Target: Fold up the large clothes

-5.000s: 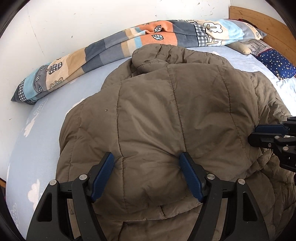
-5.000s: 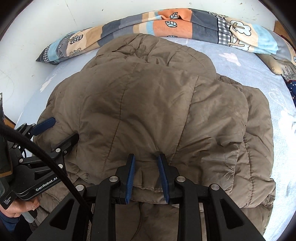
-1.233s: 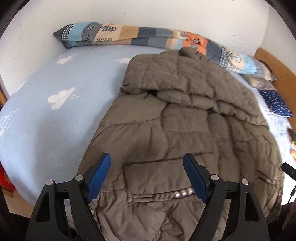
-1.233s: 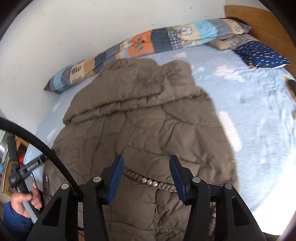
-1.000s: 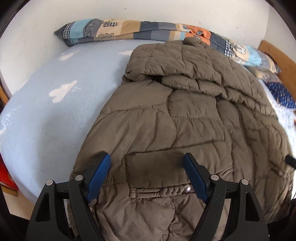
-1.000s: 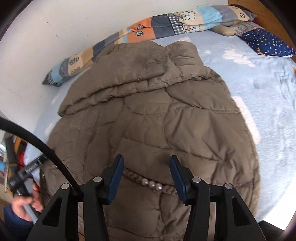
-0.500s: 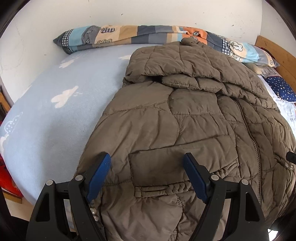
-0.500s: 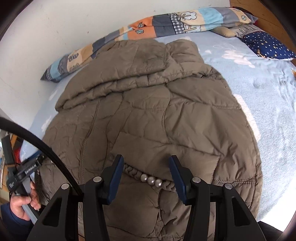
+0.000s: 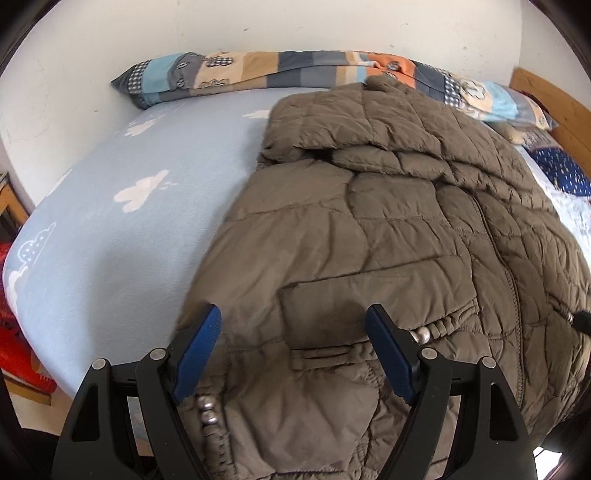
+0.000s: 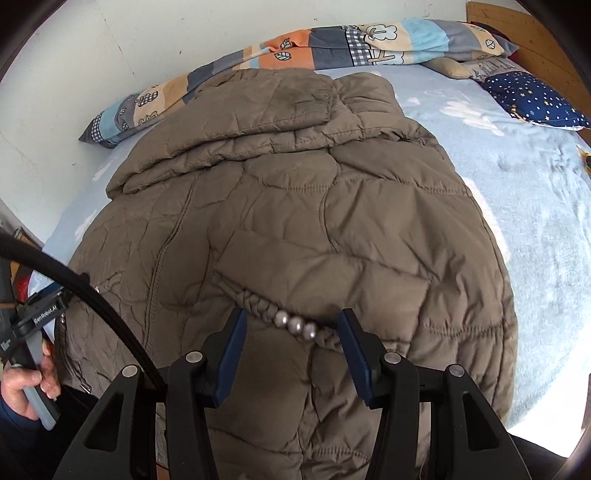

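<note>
A large olive-brown quilted puffer jacket (image 9: 388,229) lies front up on the bed, hood toward the wall, hem at the near edge. It also fills the right wrist view (image 10: 295,206). My left gripper (image 9: 295,332) is open and empty, just above the jacket's left pocket flap (image 9: 369,295). My right gripper (image 10: 291,332) is open and empty over the right pocket's braided trim with silver beads (image 10: 295,323). The left gripper's handle (image 10: 40,310) shows at the left edge of the right wrist view.
The bed has a light blue cloud-print sheet (image 9: 122,221). A patchwork quilt roll (image 9: 258,70) lies along the white wall. A navy starred pillow (image 10: 532,96) and a wooden headboard (image 10: 528,26) are at the far right. Red items (image 9: 14,332) sit beside the bed.
Five seconds ago the jacket lay back up with my right gripper nearly shut at its hem. Now it lies front up. Over the last second both open grippers moved closer to the pockets.
</note>
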The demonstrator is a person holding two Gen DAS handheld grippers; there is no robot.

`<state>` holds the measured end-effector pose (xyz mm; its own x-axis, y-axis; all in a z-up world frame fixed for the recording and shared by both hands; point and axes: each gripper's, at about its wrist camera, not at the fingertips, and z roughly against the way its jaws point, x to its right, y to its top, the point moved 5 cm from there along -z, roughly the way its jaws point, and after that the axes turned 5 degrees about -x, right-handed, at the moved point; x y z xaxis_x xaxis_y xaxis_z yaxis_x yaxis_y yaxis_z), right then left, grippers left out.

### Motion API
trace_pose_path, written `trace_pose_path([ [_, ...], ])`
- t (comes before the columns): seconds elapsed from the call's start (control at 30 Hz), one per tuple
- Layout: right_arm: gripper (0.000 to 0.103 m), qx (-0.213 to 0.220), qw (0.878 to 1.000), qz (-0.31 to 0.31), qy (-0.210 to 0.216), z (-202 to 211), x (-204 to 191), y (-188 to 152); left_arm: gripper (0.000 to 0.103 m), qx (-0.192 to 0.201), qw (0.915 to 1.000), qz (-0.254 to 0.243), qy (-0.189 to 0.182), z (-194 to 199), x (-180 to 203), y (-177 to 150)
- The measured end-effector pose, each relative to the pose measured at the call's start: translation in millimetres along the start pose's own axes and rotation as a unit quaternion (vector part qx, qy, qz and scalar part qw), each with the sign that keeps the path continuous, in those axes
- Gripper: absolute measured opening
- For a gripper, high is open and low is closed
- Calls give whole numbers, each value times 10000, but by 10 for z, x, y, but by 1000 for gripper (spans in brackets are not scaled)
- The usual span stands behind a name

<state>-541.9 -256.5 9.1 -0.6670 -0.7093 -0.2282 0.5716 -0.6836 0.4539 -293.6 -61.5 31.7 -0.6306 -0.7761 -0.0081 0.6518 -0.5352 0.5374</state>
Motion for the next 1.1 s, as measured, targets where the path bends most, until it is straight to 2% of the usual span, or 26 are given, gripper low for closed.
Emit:
trace_pose_path([
  [0.23, 56, 217, 9991, -316, 189, 266, 87, -41, 80, 291, 9958, 824, -259, 462, -468, 111],
  [0.37, 56, 451, 9960, -710, 305, 529, 265, -67, 80, 175, 9942, 956, -466, 647, -734, 77],
  [0.5, 56, 556, 9916, -1126, 311, 701, 522, -148, 80, -399, 9892, 1199, -749, 610, -1027, -92],
  [0.57, 58, 508, 9889, -1355, 346, 741, 655, -202, 80, -717, 9835, 1375, -931, 523, -1126, -193],
  [0.63, 58, 451, 9856, -1588, 381, 770, 792, -248, 80, -905, 9790, 1562, -946, 447, -1200, -273],
  [0.67, 58, 423, 9845, -1660, 366, 787, 855, -257, 80, -1011, 9751, 1708, -992, 410, -1234, -319],
  [0.77, 59, 333, 9854, -1634, 357, 845, 938, -272, 80, -1335, 9610, 1897, -1506, 313, -1199, -411],
  [0.83, 62, 163, 9892, -1413, 357, 875, 941, -294, 80, -1509, 9583, 1829, -1593, 264, -1114, -474],
  [0.97, 67, -130, 9922, -1174, 395, 928, 995, -399, 80, -1734, 9580, 1687, -1537, 179, -965, -573],
  [1.0, 70, -177, 9920, -1177, 416, 923, 1017, -416, 80, -1791, 9579, 1667, -1501, 157, -928, -594],
  [1.1, 71, -417, 9880, -1422, 431, 868, 1158, -479, 80, -1978, 9596, 1437, -1393, 76, -797, -630],
])
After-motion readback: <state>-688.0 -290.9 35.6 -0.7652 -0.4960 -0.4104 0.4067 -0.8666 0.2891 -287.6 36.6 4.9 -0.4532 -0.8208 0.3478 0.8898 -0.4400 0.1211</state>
